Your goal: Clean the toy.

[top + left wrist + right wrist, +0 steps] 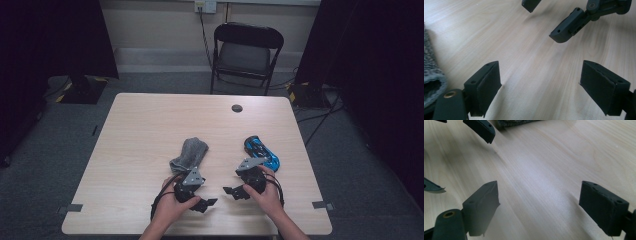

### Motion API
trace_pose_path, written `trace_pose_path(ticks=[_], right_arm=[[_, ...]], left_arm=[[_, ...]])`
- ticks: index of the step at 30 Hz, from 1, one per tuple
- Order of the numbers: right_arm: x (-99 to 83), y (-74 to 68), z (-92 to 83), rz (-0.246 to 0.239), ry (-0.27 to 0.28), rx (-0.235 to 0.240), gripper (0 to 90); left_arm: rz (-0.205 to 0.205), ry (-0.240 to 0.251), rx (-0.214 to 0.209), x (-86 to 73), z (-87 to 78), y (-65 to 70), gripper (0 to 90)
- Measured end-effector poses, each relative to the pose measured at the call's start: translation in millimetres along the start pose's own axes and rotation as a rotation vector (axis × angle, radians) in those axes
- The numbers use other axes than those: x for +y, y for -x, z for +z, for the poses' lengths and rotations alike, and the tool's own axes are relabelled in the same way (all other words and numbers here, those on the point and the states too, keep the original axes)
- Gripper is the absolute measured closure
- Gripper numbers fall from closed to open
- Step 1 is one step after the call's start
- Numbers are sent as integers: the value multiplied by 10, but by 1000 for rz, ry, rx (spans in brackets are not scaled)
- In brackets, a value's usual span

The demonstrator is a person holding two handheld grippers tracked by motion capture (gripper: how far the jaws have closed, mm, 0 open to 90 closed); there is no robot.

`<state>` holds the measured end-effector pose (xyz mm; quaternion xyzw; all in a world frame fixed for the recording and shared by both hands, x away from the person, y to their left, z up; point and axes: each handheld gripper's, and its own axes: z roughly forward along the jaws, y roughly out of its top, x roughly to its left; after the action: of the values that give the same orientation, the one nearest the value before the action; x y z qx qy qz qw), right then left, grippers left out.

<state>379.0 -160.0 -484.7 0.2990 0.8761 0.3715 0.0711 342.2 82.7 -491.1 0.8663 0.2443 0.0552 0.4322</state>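
Left gripper [207,202]: we hold it low over the table [150,130], jaws wide apart, nothing between them.
Right gripper [231,191]: jaws also spread, empty, facing the left one.
Grey sock [190,155]: lies just beyond our left hand [170,207].
Blue toy car [261,151]: just beyond the right gripper.

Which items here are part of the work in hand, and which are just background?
In play:
grey sock, beside the left gripper, jaws open
blue sock, beside the right gripper, jaws open
table they lie on

Lying about:
folding chair behind the table
wall socket with cable
floor cables at the right
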Motion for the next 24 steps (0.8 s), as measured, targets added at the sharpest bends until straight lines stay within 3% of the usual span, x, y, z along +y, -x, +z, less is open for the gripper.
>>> trace_pose_path(ticks=[18, 23, 24], right_arm=[[-110, -39, 58, -69, -21, -5, 141], [-140, -50, 71, -102, -6, -23, 135], [-155, -42, 73, -105, 9, -17, 133]], left_arm=[[36, -44, -29, -57, 104, 91, 161], [56, -47, -25, -65, 112, 101, 160], [93, -64, -14, -69, 116, 119, 160]])
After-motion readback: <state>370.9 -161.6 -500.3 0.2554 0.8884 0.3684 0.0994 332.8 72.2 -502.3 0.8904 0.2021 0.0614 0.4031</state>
